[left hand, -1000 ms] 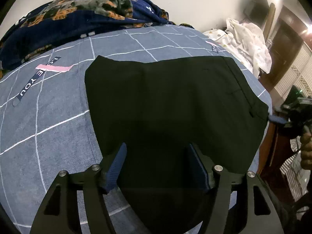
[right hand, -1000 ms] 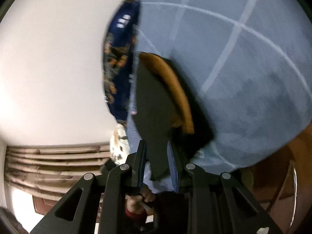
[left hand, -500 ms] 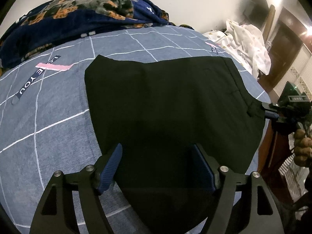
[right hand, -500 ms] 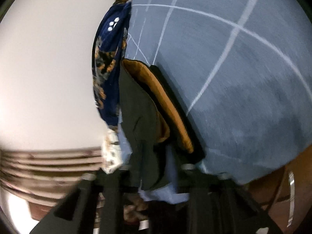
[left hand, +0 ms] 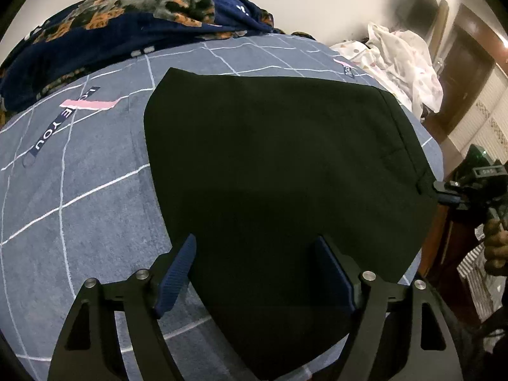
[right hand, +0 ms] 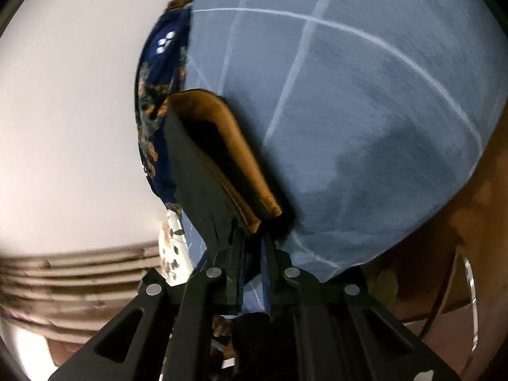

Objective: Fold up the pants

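Black pants folded flat on the grey checked bed, left gripper above their near edge with jaws wide apart, right gripper jaws clamped on the pants' right waistband corner, navy blanket far left.

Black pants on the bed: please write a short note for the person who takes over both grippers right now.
Left gripper: open, above the near part of the black fabric pants, holding nothing.
Right gripper: shut on the pants' waistband corner, brown lining showing.
Pants lie flat, apparently already folded, on the grey-blue checked bedsheet.
Left: fold them further and smooth them.
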Action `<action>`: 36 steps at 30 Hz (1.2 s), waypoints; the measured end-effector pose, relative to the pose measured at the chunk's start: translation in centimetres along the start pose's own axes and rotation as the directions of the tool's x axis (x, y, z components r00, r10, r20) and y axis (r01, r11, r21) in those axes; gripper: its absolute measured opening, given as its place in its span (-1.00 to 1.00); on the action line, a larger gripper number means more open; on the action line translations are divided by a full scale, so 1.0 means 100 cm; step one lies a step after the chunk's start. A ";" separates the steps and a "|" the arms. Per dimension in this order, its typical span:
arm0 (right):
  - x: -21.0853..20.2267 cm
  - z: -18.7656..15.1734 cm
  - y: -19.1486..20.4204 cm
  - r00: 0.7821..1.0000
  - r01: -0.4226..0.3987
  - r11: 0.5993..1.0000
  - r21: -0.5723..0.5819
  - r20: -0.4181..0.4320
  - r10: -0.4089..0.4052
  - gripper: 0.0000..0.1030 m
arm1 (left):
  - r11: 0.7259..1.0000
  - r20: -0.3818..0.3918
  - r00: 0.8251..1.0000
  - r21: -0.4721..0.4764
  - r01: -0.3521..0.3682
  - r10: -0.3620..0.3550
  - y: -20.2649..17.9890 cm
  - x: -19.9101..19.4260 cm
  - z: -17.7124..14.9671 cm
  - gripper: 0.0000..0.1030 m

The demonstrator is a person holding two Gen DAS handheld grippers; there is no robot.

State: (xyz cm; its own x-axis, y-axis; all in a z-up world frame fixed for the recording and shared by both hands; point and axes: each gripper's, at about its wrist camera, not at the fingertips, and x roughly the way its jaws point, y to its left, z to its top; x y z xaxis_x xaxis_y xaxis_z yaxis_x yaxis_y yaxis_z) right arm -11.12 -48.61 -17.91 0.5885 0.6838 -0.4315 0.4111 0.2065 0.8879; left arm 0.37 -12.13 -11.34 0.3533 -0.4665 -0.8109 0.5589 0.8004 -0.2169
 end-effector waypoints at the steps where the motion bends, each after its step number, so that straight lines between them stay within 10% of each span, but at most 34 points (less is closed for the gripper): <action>1: 0.000 0.000 0.002 1.000 0.009 1.000 -0.011 0.003 -0.009 -0.85 | 1.000 0.002 1.000 0.000 0.000 0.000 -0.001 0.000 -0.001 0.52; 20: 0.001 -0.005 0.043 0.970 0.236 0.967 -0.101 0.090 -0.227 -0.72 | 1.000 0.000 1.000 0.010 -0.006 0.006 -0.002 0.000 -0.002 0.61; 36: -0.016 0.002 0.051 0.973 0.210 0.969 -0.134 0.125 -0.193 0.00 | 1.000 0.000 1.000 0.010 -0.005 0.005 -0.003 0.000 -0.002 0.66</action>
State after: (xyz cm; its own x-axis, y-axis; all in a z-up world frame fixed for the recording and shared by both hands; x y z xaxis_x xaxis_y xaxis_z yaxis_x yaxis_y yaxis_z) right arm -9.80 -48.83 -12.67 0.5801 0.5382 -0.6114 0.4282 0.4371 0.7910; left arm 0.05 -12.29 -11.38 0.3561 -0.4622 -0.8122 0.5642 0.7992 -0.2075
